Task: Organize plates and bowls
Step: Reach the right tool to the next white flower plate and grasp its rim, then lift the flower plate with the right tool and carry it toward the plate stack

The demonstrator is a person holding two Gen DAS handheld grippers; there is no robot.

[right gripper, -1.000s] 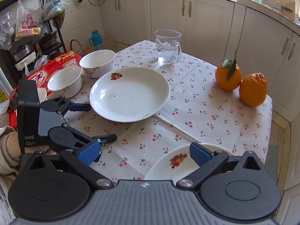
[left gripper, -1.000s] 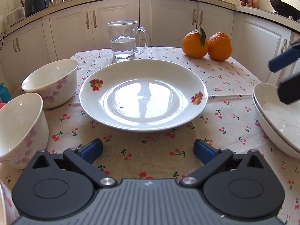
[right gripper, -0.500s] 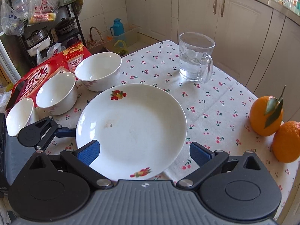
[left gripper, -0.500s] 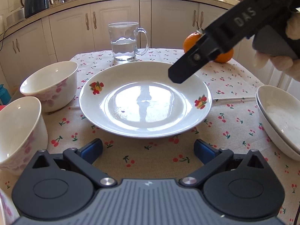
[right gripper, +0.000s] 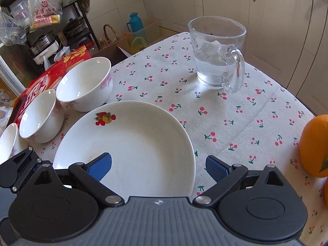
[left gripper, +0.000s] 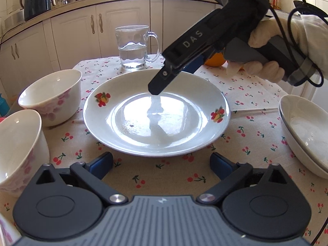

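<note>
Resting at the centre of a tabletop (left gripper: 254, 94) covered in cherry-print cloth is a wide white ceramic plate with fruit decals (left gripper: 156, 112), the landmark for everything else. Left tongs (left gripper: 162, 164) sit low just in front of the plate's near rim, blue pads spread wide, holding nothing. Right tongs (right gripper: 158, 165) hang above the plate, also spread wide and empty; one blue pad sits over the plate's inside, the other over the cloth just outside its rim. In the left wrist view, the right tool's black finger (left gripper: 158, 84) points down over the plate's middle, gripped by a hand in a pale glove (left gripper: 287, 47).

Left of the plate stand two white bowls with pink flower print (left gripper: 51, 97), close together, with part of a third (right gripper: 7, 141) beyond them. Right of the plate lies a stack of shallow white dishes (left gripper: 305, 131). Behind the plate stands a clear glass mug of water (left gripper: 133, 47), and behind to the right is an orange fruit (right gripper: 314, 145).
</note>
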